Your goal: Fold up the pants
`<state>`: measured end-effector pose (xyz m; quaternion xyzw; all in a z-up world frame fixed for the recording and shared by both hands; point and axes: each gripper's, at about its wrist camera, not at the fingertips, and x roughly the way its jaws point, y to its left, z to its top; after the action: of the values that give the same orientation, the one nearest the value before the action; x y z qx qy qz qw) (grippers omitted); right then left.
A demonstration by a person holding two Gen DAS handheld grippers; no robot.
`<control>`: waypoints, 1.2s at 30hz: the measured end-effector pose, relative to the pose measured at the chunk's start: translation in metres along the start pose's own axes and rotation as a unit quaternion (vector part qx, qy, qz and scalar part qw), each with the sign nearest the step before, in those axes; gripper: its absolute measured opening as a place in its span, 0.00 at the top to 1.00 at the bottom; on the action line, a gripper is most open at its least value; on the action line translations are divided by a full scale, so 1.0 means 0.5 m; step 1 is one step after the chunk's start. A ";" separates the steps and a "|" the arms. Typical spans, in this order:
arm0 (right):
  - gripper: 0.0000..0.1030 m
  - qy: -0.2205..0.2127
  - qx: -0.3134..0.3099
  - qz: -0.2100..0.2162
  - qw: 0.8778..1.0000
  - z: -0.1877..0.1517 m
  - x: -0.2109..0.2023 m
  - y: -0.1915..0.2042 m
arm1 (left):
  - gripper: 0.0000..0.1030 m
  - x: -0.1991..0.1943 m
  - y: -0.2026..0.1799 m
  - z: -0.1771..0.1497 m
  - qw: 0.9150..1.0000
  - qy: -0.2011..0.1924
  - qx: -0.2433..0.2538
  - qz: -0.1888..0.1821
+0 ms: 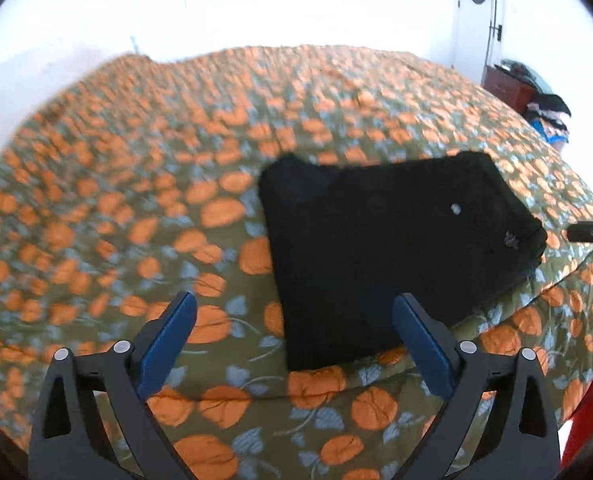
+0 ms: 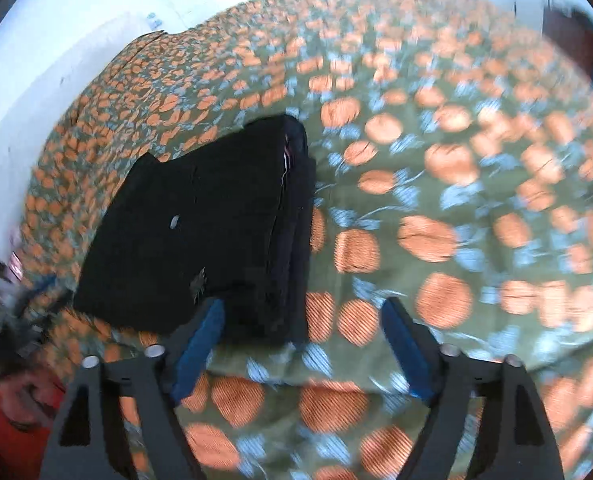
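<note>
Two spread grippers above folded black pants on a patterned bedspread.

Both hold nothing: the left gripper (image 1: 294, 316) hangs with its blue fingers wide apart over the near edge of the pants (image 1: 392, 248), and the right gripper (image 2: 302, 320) is equally spread near their stacked side. The pants (image 2: 200, 224) lie as a compact rectangle on the orange-and-green bedspread (image 1: 136, 200), with a small pale fleck on top.
</note>
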<state>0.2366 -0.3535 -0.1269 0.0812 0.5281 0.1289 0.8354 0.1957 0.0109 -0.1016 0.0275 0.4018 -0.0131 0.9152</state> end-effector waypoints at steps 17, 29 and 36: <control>0.00 -0.060 -0.069 -0.088 0.992 -0.181 -0.198 0.183 | 0.04 -0.173 -0.044 -0.037 0.999 0.028 -0.017 0.042; 0.00 -0.033 -0.076 -0.061 0.995 -0.276 -0.264 0.246 | 0.04 -0.257 -0.061 -0.113 0.998 0.062 0.000 0.013; 0.00 -0.027 -0.083 -0.069 0.994 -0.294 -0.258 0.261 | 0.04 -0.256 -0.057 -0.109 0.998 0.060 -0.010 0.008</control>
<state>0.0342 -0.2681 -0.0434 -0.0216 0.4969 0.1118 0.8603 0.0676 -0.0138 -0.0455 0.0223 0.4556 -0.0002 0.8899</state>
